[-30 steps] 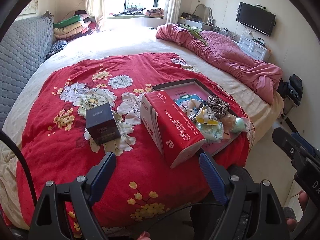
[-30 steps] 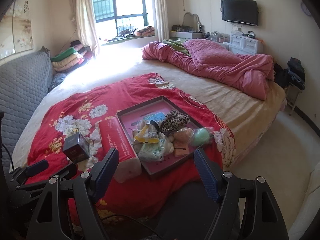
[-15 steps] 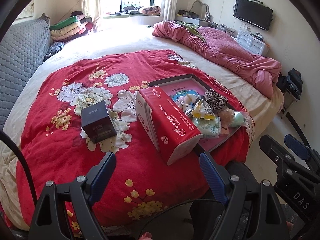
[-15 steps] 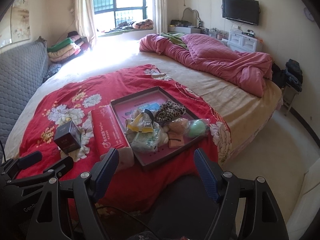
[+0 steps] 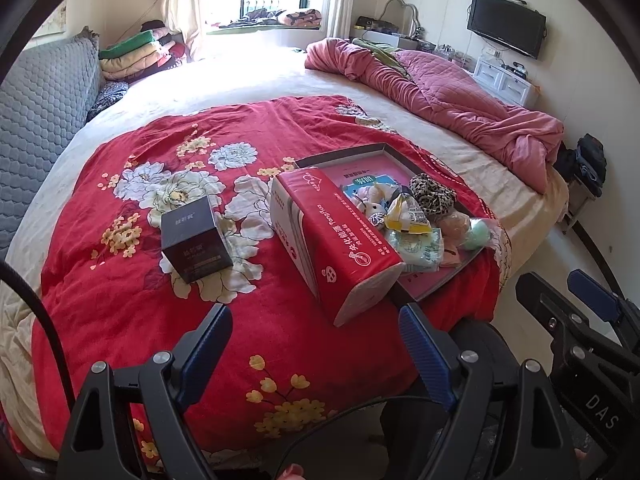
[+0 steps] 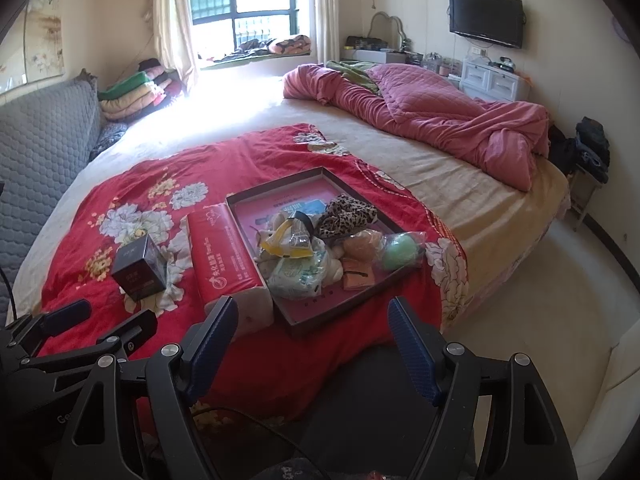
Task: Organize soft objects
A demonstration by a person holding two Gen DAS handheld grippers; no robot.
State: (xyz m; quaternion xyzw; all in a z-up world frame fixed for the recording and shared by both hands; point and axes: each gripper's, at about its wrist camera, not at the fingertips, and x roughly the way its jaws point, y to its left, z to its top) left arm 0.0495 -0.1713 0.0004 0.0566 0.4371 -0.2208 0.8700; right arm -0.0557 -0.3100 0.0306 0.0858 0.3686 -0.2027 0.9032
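Both claws spread wide, gripping nothing: left gripper (image 5: 316, 344) hangs off the bed edge, right gripper (image 6: 312, 336) likewise, tray (image 6: 256, 200) at its 12 o'clock. Scene fits either soft items gathered in the tray or awaiting sorting out of it, so no move called. For any pick: come down from above, pinch one item only, squeeze lightly. Soft pile (image 6: 320, 244) sits mid-tray: leopard scrunchie, plush, wipes pack, green ball (image 6: 398, 252) at 3 o'clock. Tissue pack (image 5: 332, 236) touches the tray's 9 o'clock side; dark box (image 5: 196, 240) sits further left.
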